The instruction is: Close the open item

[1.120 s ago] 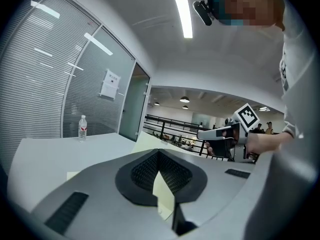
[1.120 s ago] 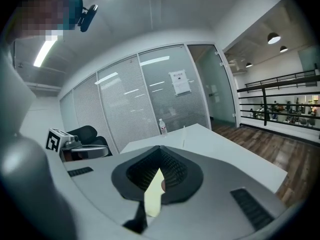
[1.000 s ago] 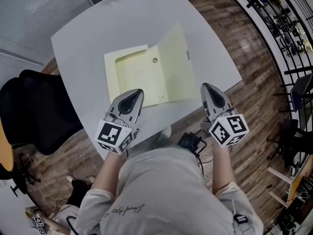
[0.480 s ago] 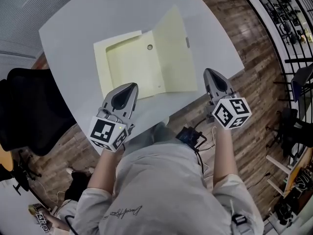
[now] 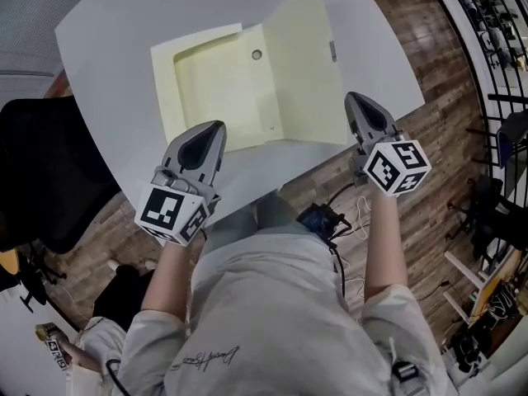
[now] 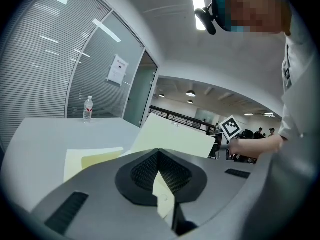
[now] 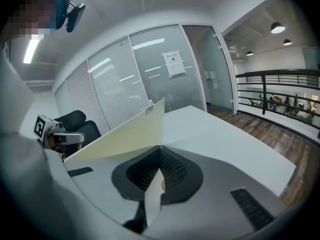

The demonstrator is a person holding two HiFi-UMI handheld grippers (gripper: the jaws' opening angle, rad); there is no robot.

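**A:** How are the grippers set?

**B:** The left gripper (image 5: pixel 213 130) has its jaws pressed together with nothing between them. The right gripper (image 5: pixel 355 99) is the same. A sliver of pale yellow shows through each slit, but that is the folder beyond, not something held.

**A:** And the folder?

**B:** The pale yellow file folder (image 5: pixel 247 81) lies open on the grey table (image 5: pixel 107 31), ahead of the two grippers and between them. Its base (image 5: pixel 206 89) lies flat, just ahead of the left gripper's tips. Its cover (image 5: pixel 301 64) stands tilted up from the hinge line, with its free edge just beside the right gripper, on that gripper's left. A small clasp (image 5: pixel 332 50) sits on the free edge, farther from the person.

**A:** How will it handle?

**B:** I'd judge it to be light, thin plastic. It looks smooth and springy, and it would likely bow if pinched at one corner. The base could skate on the smooth table.

**A:** So where should it be taken?

**B:** Probably no pinch is needed. The right gripper's closed tips could push the cover's outer face near the clasp and fold it leftward over the base. Meanwhile the left gripper could steady the base's near corner.
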